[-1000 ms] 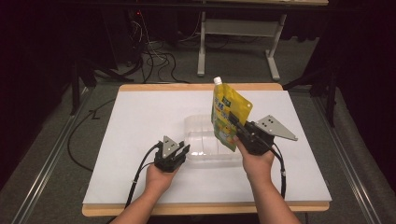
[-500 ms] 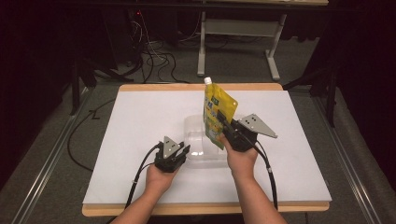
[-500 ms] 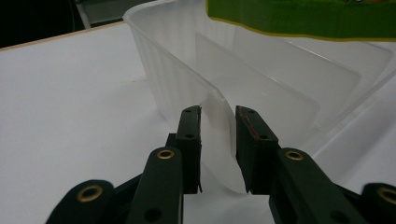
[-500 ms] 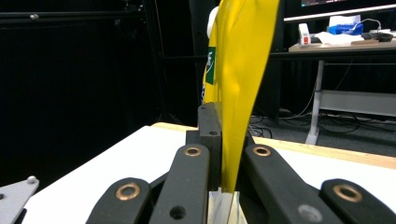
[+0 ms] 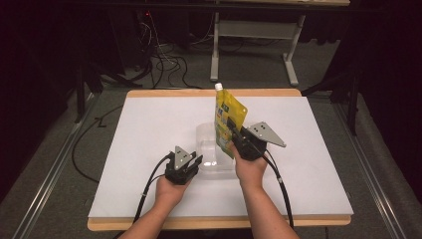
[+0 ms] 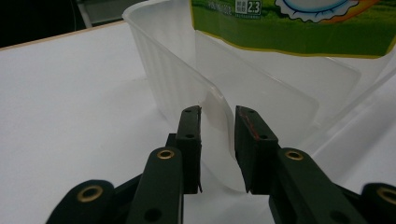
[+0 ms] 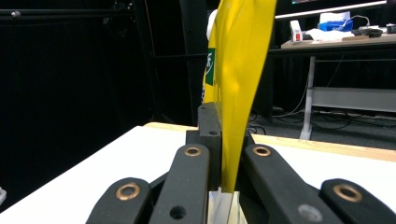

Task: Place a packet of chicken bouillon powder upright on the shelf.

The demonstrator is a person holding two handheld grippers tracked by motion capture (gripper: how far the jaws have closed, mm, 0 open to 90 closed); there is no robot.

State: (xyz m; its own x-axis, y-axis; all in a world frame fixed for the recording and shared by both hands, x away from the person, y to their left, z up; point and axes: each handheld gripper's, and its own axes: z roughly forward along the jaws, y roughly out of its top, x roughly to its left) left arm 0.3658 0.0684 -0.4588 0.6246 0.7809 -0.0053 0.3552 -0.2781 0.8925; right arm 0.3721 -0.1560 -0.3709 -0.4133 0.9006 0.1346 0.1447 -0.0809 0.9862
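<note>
Putting a yellow pouch (image 5: 229,121) into a clear plastic box (image 5: 211,144), near the middle of the white desk (image 5: 149,124), a bit toward the near edge. Right gripper (image 5: 238,137) with fingers (image 7: 210,135) pressed tight on the pouch, pinching its lower edge, seen close up in the right gripper view with the yellow sheet squeezed between the two black fingers. Pouch held upright, white cap (image 5: 218,86) at the top, bottom end low over the box or just inside it, hard to tell which from above. Left gripper (image 5: 195,164) at the near wall of the box, fingers (image 6: 190,140) a little apart with the clear wall (image 6: 217,116) between them; touching the plastic or not, cannot tell, but not squeezed shut. Green and white bottom of the pouch (image 6: 299,23) hanging over the open box in the left gripper view. Looks about halfway done: pouch picked up and brought to the box, box kept steady. Left to do, most likely: lower the pouch all the way in, let go, pull both grippers away.
</note>
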